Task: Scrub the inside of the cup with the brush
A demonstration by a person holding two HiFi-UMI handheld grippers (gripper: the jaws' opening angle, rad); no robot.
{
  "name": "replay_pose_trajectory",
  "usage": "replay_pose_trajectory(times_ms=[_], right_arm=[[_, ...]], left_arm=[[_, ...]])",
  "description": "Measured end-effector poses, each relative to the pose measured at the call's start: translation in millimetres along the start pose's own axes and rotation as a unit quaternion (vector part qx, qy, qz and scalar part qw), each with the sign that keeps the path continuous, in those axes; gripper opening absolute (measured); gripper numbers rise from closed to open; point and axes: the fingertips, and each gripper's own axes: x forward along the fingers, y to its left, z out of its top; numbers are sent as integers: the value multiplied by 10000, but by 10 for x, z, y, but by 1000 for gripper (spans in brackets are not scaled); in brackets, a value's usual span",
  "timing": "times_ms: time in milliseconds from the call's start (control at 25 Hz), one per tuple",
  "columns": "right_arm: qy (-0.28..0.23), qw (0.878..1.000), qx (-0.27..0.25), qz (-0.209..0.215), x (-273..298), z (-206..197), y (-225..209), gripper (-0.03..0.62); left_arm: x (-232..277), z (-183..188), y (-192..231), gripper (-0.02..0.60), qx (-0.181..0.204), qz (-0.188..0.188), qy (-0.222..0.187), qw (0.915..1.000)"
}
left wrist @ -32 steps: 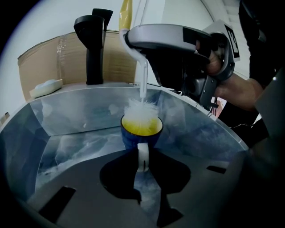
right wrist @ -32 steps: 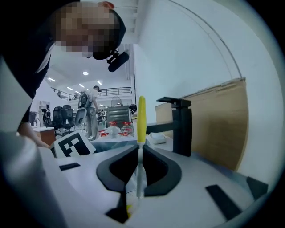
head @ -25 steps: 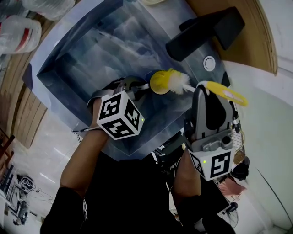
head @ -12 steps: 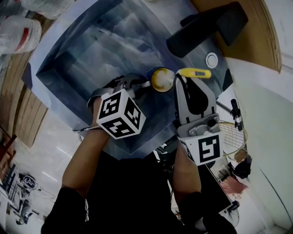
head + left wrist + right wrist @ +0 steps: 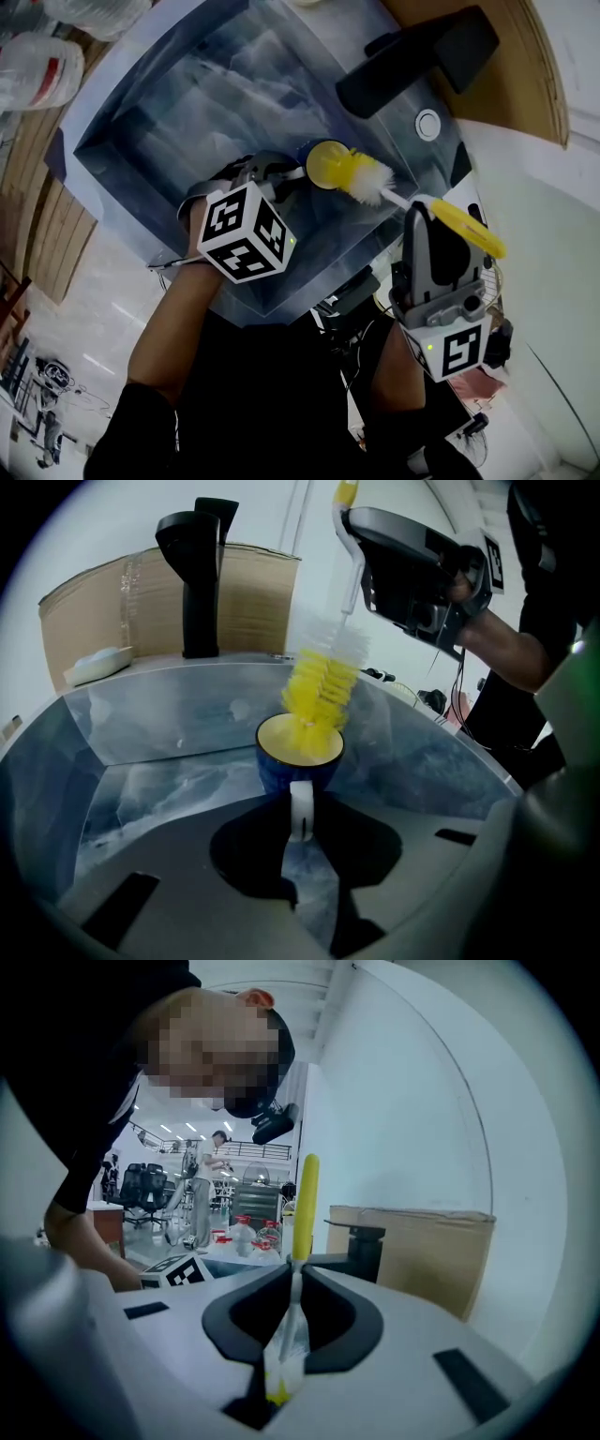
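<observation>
Steel sink surrounds the cup, its handle pinched by the left tool. The right tool pinches the brush, bristles at the cup's mouth. Sideways scrubbing could twist the cup loose.

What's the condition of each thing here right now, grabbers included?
cup: held at the sink by its white handle.
brush: bristle tip in the cup's mouth, most of the head outside.
left gripper: shut on the cup handle.
right gripper: shut on the brush handle.
faucet: no water seen running.
</observation>
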Motion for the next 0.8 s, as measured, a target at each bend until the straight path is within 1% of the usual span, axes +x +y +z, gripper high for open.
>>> replay_pose_trajectory(times_ms=[120, 280, 400, 480, 560, 640, 800], right_arm=[[153, 9997, 150, 86, 72, -218, 69, 46], [478, 9981, 329, 213, 209, -574, 195, 44], [488, 9980, 320, 251, 289, -603, 308, 44], [478, 9978, 375, 281, 283, -616, 292, 44], [496, 9973, 423, 331, 256, -597, 250, 44], [442, 9976, 387, 373, 189, -480, 230, 44], [72, 9991, 40, 415, -7, -3, 310, 44]], left_arm=[[0, 1, 6, 81, 0, 1, 0, 10000], [5, 5, 15, 81, 1, 18, -6, 10000], [6, 10, 20, 81, 6, 34, -13, 10000], [2, 3, 24, 81, -6, 46, -9, 10000], [3, -2, 23, 81, -26, 60, -12, 10000], [8, 2, 14, 81, -42, 56, -22, 10000], [6, 7, 8, 81, -90, 30, -30, 10000]])
